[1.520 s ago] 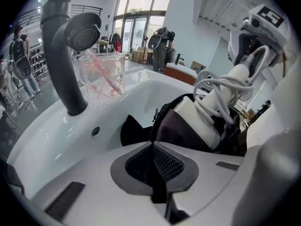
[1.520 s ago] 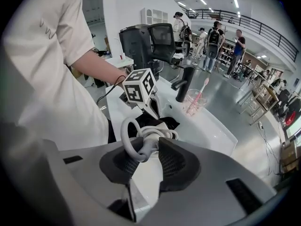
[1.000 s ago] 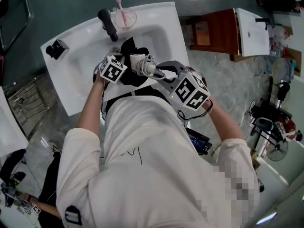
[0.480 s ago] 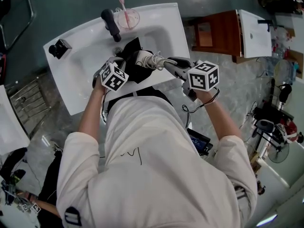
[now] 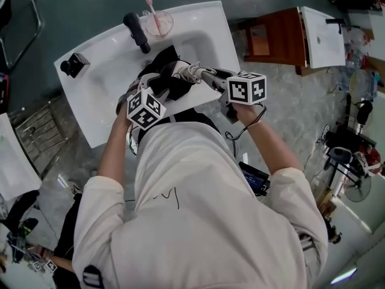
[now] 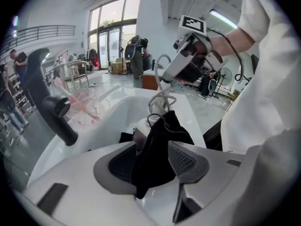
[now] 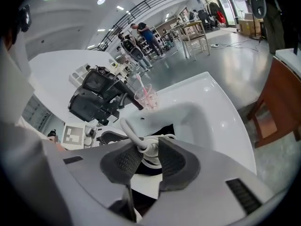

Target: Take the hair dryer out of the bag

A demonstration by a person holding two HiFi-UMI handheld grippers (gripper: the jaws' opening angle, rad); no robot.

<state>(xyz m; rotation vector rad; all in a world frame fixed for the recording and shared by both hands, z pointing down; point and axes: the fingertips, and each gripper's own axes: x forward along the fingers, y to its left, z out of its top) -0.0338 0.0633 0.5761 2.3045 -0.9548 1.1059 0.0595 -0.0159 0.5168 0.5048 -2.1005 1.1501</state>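
Two grippers, both ours, work over the white sink (image 5: 99, 98). Left gripper (image 6: 153, 160): jaws have just been opening and now stand wide apart. Black bag (image 6: 162, 140) cloth hangs between the pads, not pinched. Right gripper (image 7: 143, 160): jaws clamped on the white hair dryer (image 7: 149, 150) at its cord end, w/ cable looping just past the pads. In head view we see the dryer over the basin's near side, between both grippers, partly covered by the bag. Black faucet (image 5: 136, 32) & pink toothbrush cup (image 5: 158, 23) stand at the far rim.
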